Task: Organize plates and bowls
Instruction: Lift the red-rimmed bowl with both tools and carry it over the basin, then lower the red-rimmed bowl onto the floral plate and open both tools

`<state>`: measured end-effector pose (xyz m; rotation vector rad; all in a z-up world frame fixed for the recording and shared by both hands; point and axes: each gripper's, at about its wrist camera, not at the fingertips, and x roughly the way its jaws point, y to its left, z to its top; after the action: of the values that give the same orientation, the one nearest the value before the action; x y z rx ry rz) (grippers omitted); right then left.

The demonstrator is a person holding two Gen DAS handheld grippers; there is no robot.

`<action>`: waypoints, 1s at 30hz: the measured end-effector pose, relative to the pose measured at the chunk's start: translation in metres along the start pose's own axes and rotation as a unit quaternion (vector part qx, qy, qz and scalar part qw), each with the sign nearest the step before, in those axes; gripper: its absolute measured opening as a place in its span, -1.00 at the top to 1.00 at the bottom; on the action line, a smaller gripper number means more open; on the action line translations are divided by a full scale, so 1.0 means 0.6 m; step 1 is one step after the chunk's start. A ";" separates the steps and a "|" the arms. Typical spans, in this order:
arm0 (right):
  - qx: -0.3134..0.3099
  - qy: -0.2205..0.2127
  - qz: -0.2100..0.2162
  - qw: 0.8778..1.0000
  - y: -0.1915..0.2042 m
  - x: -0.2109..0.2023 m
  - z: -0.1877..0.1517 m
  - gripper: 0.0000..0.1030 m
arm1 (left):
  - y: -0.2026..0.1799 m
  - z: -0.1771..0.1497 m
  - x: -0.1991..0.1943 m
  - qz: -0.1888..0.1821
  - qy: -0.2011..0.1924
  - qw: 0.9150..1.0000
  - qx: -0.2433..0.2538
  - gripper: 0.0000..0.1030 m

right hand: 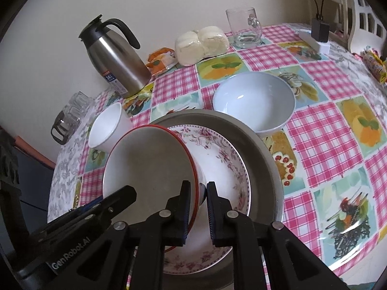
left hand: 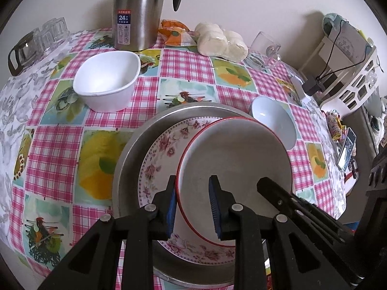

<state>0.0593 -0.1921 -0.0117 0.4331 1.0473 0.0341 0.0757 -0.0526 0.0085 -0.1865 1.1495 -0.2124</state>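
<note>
A red-rimmed white bowl [left hand: 235,159] [right hand: 150,166] sits tilted on a floral plate [left hand: 159,159] [right hand: 225,169], which lies in a metal tray [left hand: 130,159] [right hand: 261,149]. My left gripper [left hand: 194,198] straddles the bowl's left rim, fingers apart and not pressing. My right gripper [right hand: 197,198] is shut on the bowl's right rim. A pale blue bowl [left hand: 275,120] [right hand: 254,104] stands right of the tray. A white squarish bowl [left hand: 107,79] [right hand: 108,128] stands to the far left.
On the checked tablecloth [left hand: 60,145], by the wall, stand a steel thermos jug [left hand: 137,12] [right hand: 116,60], a snack packet [left hand: 176,33], wrapped buns [left hand: 220,41] [right hand: 200,44], a glass mug [left hand: 263,48] [right hand: 244,27] and glassware [left hand: 36,41]. A white rack [left hand: 348,72] stands beyond the right edge.
</note>
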 end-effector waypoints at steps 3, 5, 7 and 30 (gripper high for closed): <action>0.005 0.005 0.009 1.000 -0.004 0.005 -0.001 0.68 | 0.000 0.000 -0.001 0.003 0.000 1.000 0.000 0.52; 0.004 0.003 0.008 1.000 -0.002 0.005 -0.002 0.67 | 0.001 0.000 0.000 0.003 0.000 1.000 -0.002 0.51; 0.003 0.002 0.009 1.000 0.000 0.005 -0.002 0.65 | 0.003 0.001 0.001 0.002 0.001 1.000 -0.006 0.51; 0.004 0.008 0.038 0.999 0.002 0.017 0.002 0.54 | 0.027 0.003 0.005 -0.005 0.008 0.999 -0.044 0.49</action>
<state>0.0659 -0.1892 -0.0195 0.4795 1.0463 0.1006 0.0797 -0.0379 0.0022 -0.2695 1.1753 -0.1727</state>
